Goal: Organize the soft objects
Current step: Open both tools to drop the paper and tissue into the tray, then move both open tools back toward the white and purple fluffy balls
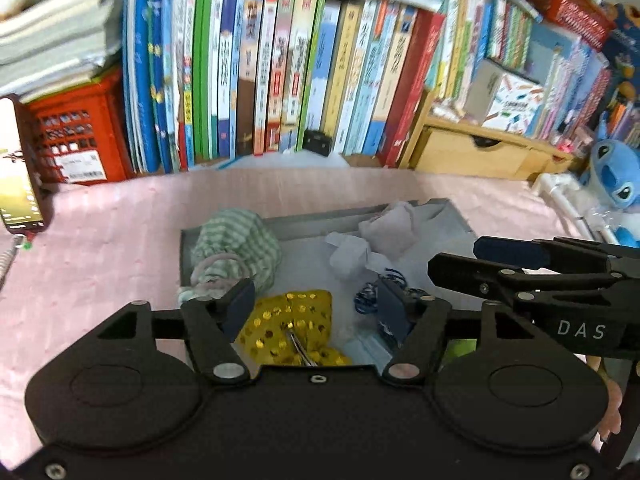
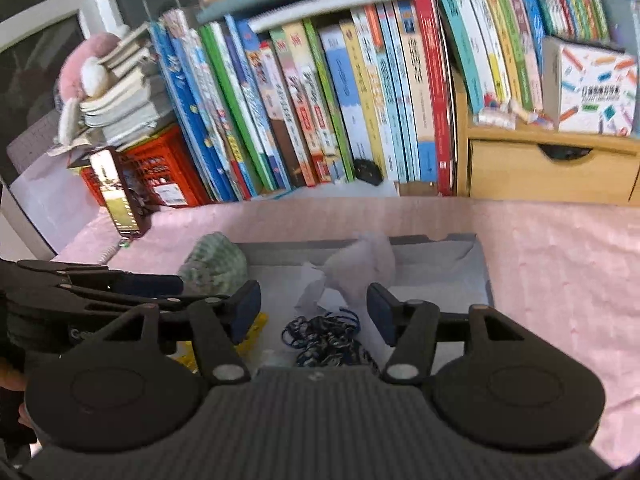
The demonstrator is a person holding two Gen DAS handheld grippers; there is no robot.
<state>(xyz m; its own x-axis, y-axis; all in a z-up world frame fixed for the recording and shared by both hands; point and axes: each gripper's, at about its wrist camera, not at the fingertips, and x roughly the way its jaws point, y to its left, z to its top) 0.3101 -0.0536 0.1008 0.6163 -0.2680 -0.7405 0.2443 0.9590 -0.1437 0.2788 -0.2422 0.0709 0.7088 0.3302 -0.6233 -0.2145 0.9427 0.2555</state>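
A grey tray (image 1: 304, 222) on the pink cloth holds soft items: a green striped pouch (image 1: 236, 248), a pale pink-white pouch (image 1: 386, 226), a yellow sequin bow (image 1: 294, 326) with a metal clip, and blue hair ties (image 1: 366, 296). My left gripper (image 1: 316, 306) is open and empty just above the bow. The right gripper enters the left wrist view from the right. In the right wrist view my right gripper (image 2: 314, 306) is open and empty over the blue hair ties (image 2: 324, 336), with the striped pouch (image 2: 214, 264) and pale pouch (image 2: 362, 266) beyond.
A row of upright books (image 1: 280, 72) stands behind the tray. A red crate (image 1: 76, 140) under stacked books is at far left, a wooden drawer box (image 1: 472, 152) at right, a blue plush toy (image 1: 616, 176) at far right. Pink cloth (image 2: 560, 260) surrounds the tray.
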